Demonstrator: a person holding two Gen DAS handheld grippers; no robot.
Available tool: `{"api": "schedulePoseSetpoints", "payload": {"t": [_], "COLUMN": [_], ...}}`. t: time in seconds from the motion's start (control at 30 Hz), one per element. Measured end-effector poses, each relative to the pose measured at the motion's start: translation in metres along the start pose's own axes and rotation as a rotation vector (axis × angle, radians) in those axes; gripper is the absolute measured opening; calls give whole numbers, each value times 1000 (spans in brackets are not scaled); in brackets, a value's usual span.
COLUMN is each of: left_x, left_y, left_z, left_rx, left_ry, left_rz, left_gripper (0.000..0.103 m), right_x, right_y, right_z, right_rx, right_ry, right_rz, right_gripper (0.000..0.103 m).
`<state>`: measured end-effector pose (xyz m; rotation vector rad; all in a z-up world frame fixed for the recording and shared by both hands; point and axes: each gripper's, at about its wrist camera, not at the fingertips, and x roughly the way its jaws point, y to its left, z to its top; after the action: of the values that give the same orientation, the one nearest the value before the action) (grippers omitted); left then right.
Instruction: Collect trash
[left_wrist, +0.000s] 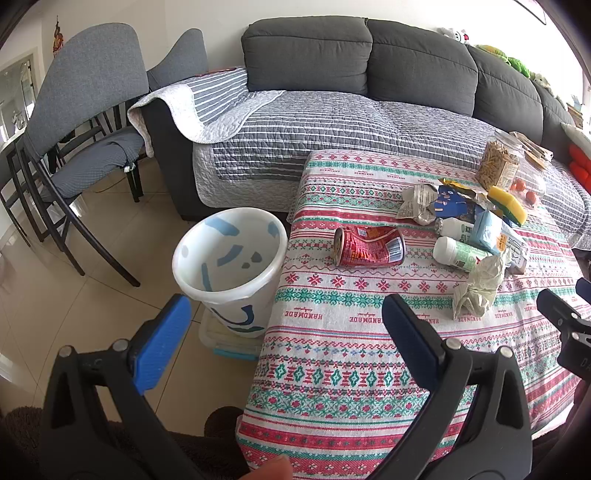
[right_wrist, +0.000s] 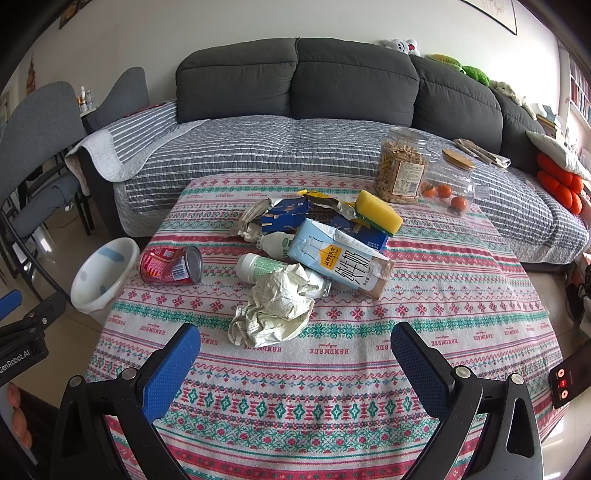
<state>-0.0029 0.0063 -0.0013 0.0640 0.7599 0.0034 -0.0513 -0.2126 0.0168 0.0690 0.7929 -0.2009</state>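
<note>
Both the left gripper (left_wrist: 286, 314) and right gripper (right_wrist: 295, 341) hover with fingers released, empty; trash pile (right_wrist: 314, 251) at centre frame on the table (right_wrist: 332, 387); white bin (left_wrist: 229, 254) left of it.

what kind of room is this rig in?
Most likely a home living room: a grey sofa with a striped quilt stands behind a cloth-covered table strewn with trash, and dining chairs stand at the left.
</note>
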Motion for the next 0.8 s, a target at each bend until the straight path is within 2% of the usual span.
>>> {"api": "schedulePoseSetpoints", "payload": {"t": [0.5,0.67,0.8], "left_x": [3,13,23], "left_y": [1,-3,-8], "left_z": [3,18,34], "left_rx": [6,34,34], "left_ry": [16,80,133], "left_rz": [-6,-42,-79], "left_gripper": [102,102,102], "right_x": [0,2,5], "right_y": [0,-3,-21], "right_z": [2,15,40], "right_rx": [1,-6,90], "right_ry": [12,49,115], "right_rz": [5,1,80], "right_gripper": [103,103,103]}}
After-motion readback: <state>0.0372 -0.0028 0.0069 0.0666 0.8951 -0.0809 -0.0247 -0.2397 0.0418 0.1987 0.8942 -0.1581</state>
